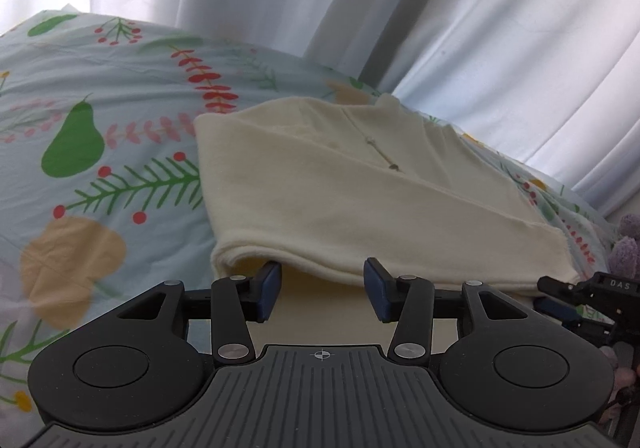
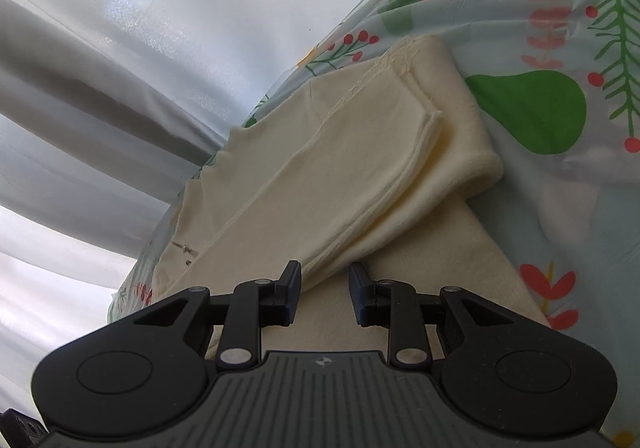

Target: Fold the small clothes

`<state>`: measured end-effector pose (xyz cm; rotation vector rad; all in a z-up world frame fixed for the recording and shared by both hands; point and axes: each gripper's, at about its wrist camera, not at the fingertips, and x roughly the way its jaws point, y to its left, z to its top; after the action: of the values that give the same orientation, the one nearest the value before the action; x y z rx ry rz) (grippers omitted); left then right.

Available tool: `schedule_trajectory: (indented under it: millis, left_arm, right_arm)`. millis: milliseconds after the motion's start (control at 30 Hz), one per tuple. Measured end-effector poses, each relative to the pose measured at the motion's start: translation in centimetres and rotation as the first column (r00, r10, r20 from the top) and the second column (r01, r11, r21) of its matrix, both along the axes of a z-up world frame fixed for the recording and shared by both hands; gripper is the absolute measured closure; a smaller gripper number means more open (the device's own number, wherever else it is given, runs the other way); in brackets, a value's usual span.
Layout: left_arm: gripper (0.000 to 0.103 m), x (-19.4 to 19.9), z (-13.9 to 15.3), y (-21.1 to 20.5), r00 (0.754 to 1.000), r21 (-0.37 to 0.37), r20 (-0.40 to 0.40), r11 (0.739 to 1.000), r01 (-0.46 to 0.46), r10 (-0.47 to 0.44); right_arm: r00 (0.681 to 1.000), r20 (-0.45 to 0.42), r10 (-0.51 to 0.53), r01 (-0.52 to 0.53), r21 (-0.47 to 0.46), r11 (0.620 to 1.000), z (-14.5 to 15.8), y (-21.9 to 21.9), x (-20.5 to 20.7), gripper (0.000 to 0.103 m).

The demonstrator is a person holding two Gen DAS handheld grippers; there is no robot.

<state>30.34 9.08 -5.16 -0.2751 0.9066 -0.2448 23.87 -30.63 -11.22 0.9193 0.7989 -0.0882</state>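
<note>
Nearest in the left wrist view: left gripper [image 1: 322, 290], blue pads well apart, nothing between them, tips right at the near folded edge of a cream fleece zip-neck garment [image 1: 340, 187]. Left pad tucked just under the lifted fold; right pad beside the edge, contact not clear. At the right edge of that view, part of the other black tool, the right gripper [image 1: 576, 294], close to the garment's near right corner.

In the right wrist view: right gripper [image 2: 325, 290], jaws moderately apart and holding nothing, tips at the edge where a folded sleeve lies over the flat cream body [image 2: 400, 143].

Further out: garment folded into layers, lying on a pale blue bed cover printed with green pears, red berries and leafy sprigs [image 1: 100, 119]. Small metal zip pull [image 1: 394, 167] visible near the collar at the far side.

Farthest: white pleated curtains [image 1: 460, 7] behind the bed. Purple fuzzy object [image 1: 624, 252] at far right.
</note>
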Motion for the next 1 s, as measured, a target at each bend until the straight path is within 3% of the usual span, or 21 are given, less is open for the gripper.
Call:
schedule_trajectory:
  millis: [300,400,467,600,833,1000]
  left_arm:
    - [0.052,0.7,-0.9,0.4,1.0,0.048,0.005,0.999,0.004,-0.004]
    - [0.054,1.2,-1.0,0.3,1.0,0.07,0.018,0.998,0.001,-0.003]
    - [0.054,1.6,-1.0,0.2,1.0,0.077,0.025,0.997,0.004,-0.006]
    - [0.056,2.2,-1.0,-0.4,0.998,0.124,0.044,0.992,0.034,-0.04]
    - [0.058,2.0,-1.2,-0.1,0.998,0.118,0.052,0.993,0.026,-0.033]
    - [0.05,0.3,-0.4,0.1,0.997,0.148,0.044,0.988,0.054,-0.062]
  right_arm:
    - [0.991,-0.02,-0.133,0.133,-0.009,0.991,0.0,-4.0,-0.6,0.078]
    - [0.991,-0.028,-0.128,0.126,-0.038,0.991,-0.1,-4.7,-0.2,0.091]
    - [0.993,-0.019,-0.12,0.119,-0.048,0.992,-0.2,-4.9,0.2,0.093]
    - [0.994,0.003,-0.106,0.105,-0.122,0.987,0.1,-5.0,1.3,0.093]
    - [0.996,0.01,-0.091,0.091,-0.162,0.983,0.2,-5.0,1.9,0.092]
    - [0.999,0.01,-0.039,0.04,-0.236,0.971,1.9,-4.4,-0.1,0.082]
